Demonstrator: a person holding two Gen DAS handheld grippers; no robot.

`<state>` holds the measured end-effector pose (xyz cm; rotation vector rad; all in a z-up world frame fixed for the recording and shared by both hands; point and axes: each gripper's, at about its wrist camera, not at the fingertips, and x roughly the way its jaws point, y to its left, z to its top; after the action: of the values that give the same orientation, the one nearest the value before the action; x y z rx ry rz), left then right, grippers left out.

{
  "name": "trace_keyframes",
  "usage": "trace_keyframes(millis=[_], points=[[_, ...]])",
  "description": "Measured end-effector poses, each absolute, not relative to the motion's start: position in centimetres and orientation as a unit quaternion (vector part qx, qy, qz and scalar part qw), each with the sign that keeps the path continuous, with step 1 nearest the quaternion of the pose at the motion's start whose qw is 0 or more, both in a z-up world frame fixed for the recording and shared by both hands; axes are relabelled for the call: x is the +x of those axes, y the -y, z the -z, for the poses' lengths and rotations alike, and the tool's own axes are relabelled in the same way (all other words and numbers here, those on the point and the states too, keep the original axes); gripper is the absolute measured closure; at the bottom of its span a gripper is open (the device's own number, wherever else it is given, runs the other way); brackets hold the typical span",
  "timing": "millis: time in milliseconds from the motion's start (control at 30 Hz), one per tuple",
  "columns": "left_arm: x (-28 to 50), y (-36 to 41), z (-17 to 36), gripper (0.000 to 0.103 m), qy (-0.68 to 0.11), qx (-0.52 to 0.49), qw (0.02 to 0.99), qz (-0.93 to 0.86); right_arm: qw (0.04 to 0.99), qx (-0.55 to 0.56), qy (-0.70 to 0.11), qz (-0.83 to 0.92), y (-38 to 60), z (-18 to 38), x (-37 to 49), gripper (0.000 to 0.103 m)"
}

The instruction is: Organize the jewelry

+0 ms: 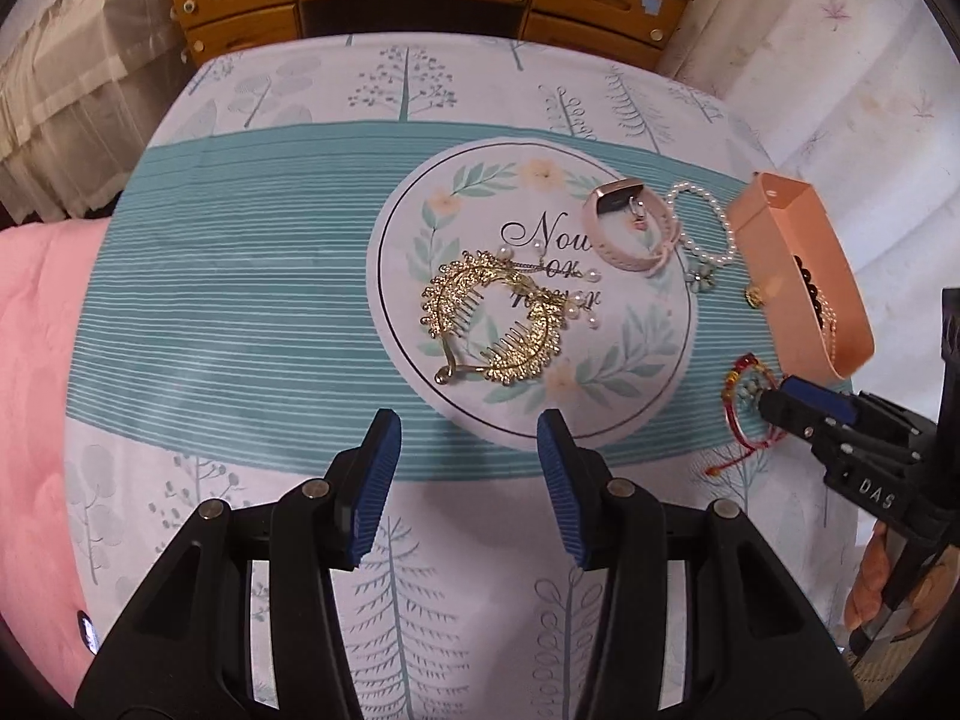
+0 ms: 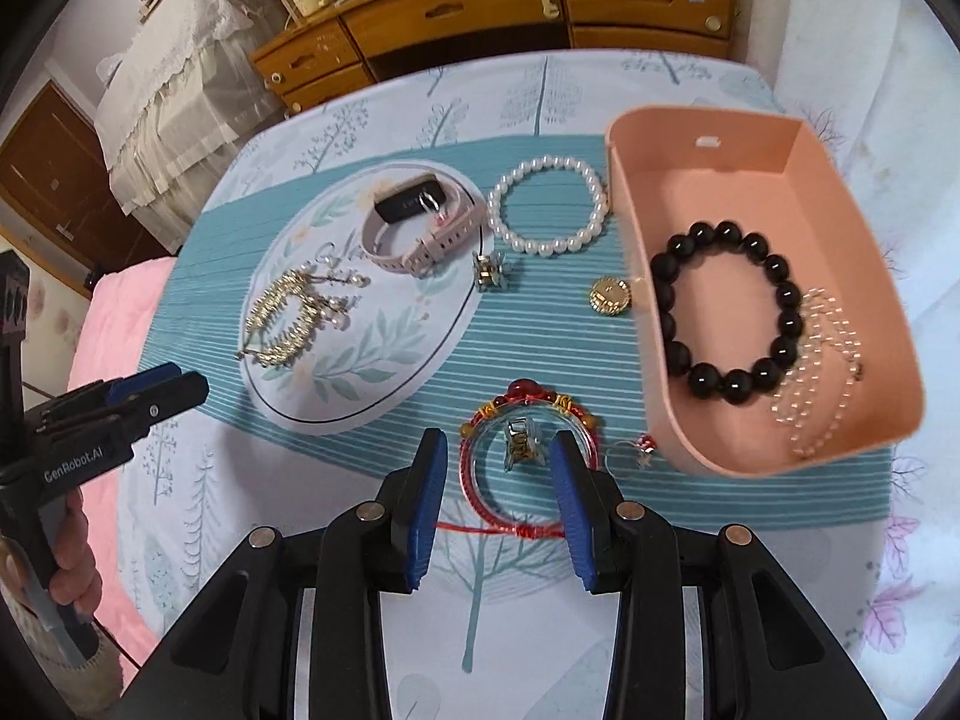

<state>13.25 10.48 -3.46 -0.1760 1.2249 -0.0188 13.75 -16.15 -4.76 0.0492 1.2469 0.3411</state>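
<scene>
My right gripper point(image 2: 501, 450) hangs open over a red string bracelet point(image 2: 528, 391) that lies on the cloth, its fingers either side of the loop and not pressing on it. A small metal clip point(image 2: 521, 449) sits inside the loop. My left gripper point(image 1: 468, 426) is open and holds nothing, just short of a gold leaf hair comb point(image 1: 492, 324). A pink tray point(image 2: 708, 138) at the right holds a black bead bracelet point(image 2: 726, 312) and a silvery chain point(image 2: 822, 372). In the left wrist view the right gripper point(image 1: 774, 401) is beside the red bracelet point(image 1: 741, 369).
On the patterned cloth lie a pink watch band point(image 2: 420, 222), a pearl bracelet point(image 2: 546, 210), a gold round brooch point(image 2: 612, 297), a small earring point(image 2: 492, 270) and a ring point(image 2: 636, 450). A wooden dresser point(image 2: 540, 6) stands behind. A pink blanket point(image 1: 36, 360) is at the left.
</scene>
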Motion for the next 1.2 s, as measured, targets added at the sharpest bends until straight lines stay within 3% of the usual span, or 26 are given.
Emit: trace_keyframes(millis=[200, 367, 1100, 1200], points=[[14.5, -11.4, 4.7, 0.059, -0.576, -0.119, 0.809, 0.002, 0.793, 0.013, -0.589, -0.156, 15.6, 6.5, 14.6, 0.071], [15.8, -12.1, 5.0, 0.059, -0.568, -0.150, 0.809, 0.000, 0.791, 0.010, -0.592, -0.153, 15.5, 7.5, 15.1, 0.084], [20.3, -10.9, 8.0, 0.062, -0.590, -0.083, 0.802, -0.049, 0.807, 0.041, -0.553, -0.200, 17.2, 3.5, 12.3, 0.087], [20.2, -10.6, 8.1, 0.070, -0.594, -0.061, 0.800, -0.057, 0.806, 0.045, -0.554, -0.201, 17.5, 3.5, 12.0, 0.087]])
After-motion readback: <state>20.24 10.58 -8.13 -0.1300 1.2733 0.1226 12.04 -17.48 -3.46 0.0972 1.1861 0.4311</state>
